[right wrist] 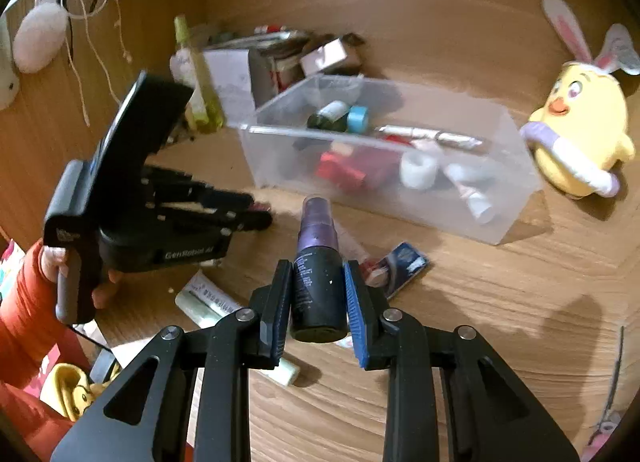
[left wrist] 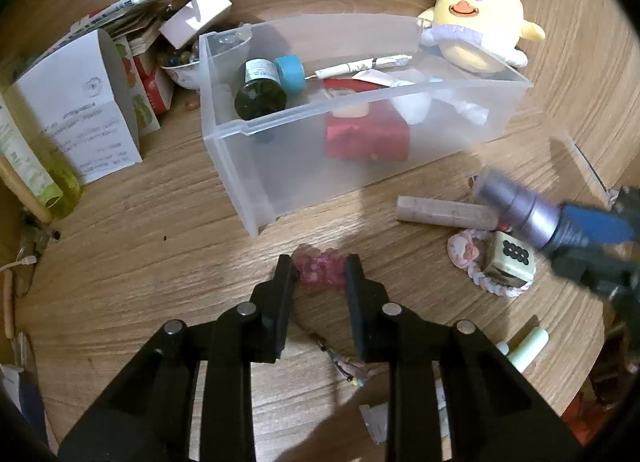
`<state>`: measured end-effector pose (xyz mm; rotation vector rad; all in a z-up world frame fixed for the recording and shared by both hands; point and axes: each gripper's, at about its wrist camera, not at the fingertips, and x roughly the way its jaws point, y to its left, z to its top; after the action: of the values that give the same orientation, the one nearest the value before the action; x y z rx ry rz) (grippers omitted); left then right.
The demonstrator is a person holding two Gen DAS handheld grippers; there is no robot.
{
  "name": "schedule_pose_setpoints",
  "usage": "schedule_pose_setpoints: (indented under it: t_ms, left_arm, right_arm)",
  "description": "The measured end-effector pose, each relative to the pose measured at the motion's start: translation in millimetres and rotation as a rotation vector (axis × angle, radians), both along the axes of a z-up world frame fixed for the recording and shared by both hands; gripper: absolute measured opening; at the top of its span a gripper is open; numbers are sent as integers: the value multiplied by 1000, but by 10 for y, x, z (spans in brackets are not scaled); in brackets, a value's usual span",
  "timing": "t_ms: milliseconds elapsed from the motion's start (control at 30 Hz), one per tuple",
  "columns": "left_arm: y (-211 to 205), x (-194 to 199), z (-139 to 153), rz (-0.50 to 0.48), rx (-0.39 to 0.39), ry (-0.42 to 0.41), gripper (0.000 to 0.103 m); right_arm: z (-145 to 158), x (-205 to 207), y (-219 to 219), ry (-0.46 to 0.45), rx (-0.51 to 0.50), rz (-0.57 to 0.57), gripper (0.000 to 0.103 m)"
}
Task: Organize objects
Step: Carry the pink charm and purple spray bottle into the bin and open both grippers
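Observation:
On the wooden table lies a small pink crumpled thing [left wrist: 320,276], and my left gripper [left wrist: 320,270] is shut on it, one pad against each side. In the right wrist view the left gripper [right wrist: 260,208] hangs low over the table in a hand with an orange sleeve. My right gripper [right wrist: 318,268] is shut on a dark purple spray bottle [right wrist: 318,290], its nozzle pointing forward. That bottle [left wrist: 516,202] also shows blurred at the right of the left wrist view. A clear plastic bin [left wrist: 240,142] beyond both grippers holds a green bottle, blue tape, a red box and tubes.
A yellow plush chick [left wrist: 480,26] leans behind the bin. Cartons and a white box [left wrist: 80,110] crowd its left side beside a green bottle [left wrist: 36,170]. A pink tube [left wrist: 444,214], a die [left wrist: 510,262] on a woven ring and a pale stick [left wrist: 528,348] lie to the right.

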<state>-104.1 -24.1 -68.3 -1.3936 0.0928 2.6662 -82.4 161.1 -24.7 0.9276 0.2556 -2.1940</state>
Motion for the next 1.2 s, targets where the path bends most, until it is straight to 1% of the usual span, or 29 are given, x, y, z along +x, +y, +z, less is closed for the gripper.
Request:
schedule_pose_setpoints:
  t_ms: [167, 400, 600, 833, 900, 1000, 1100, 1200]
  left_arm:
    - [4, 109, 148, 18, 2, 56, 25]
    - [5, 228, 601, 28, 45, 180, 25]
    - [53, 246, 997, 31, 105, 284, 25]
    - [141, 173, 1378, 27, 111, 388, 25]
    - [150, 116, 1442, 35, 112, 405, 25]
    - [126, 18, 1455, 46, 118, 406, 25]
    - [83, -103, 1390, 68, 119, 386, 25]
    - [11, -255, 1272, 88, 126, 347, 25]
  right_arm:
    - [144, -83, 143, 25, -43, -43, 24]
    - [460, -242, 263, 104, -111, -108, 24]
    - [647, -415, 280, 152, -132, -148, 24]
    - [767, -716, 205, 182, -124, -184, 24]
    - [772, -826, 161, 178, -117, -187, 24]
    - [753, -984, 93, 163, -98, -186, 24]
    - [691, -1111, 20, 148, -68, -184, 24]
    - [568, -1252, -46, 116, -36, -180, 24]
